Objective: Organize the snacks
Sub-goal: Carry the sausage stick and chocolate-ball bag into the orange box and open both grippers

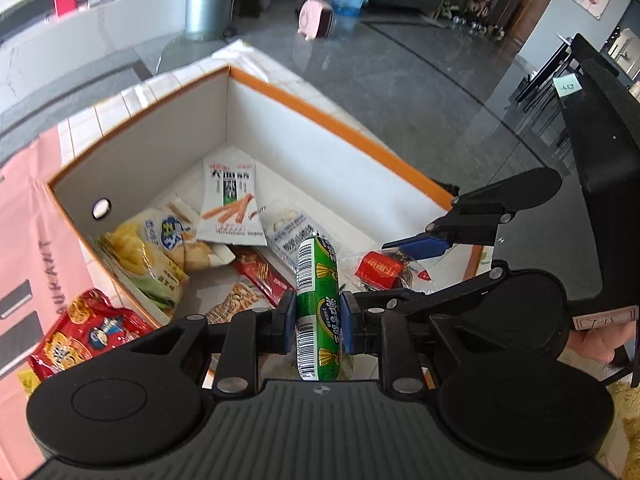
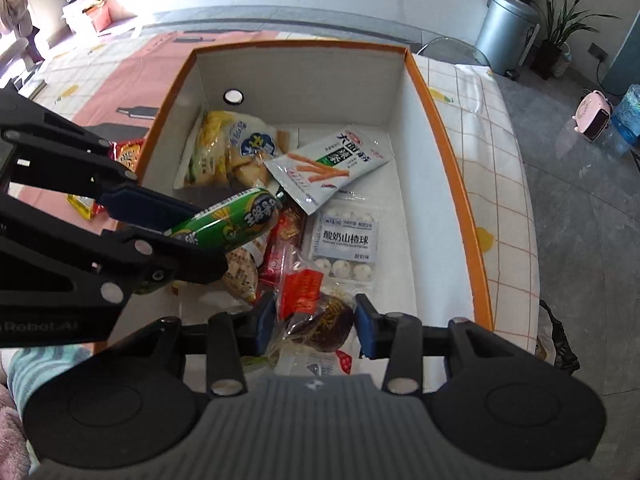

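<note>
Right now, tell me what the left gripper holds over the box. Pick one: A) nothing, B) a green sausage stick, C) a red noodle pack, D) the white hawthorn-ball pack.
B: in the left wrist view the left gripper has its blue pads pressed on both sides of the green sausage stick, above the orange-rimmed box.

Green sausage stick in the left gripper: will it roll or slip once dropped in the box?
The green sausage stick is round and glossy, so it probably rolls on bare floor of the box. Landing on the crinkly packets, it likely settles. The left gripper pinches it without visible denting, so probably firm.
</note>
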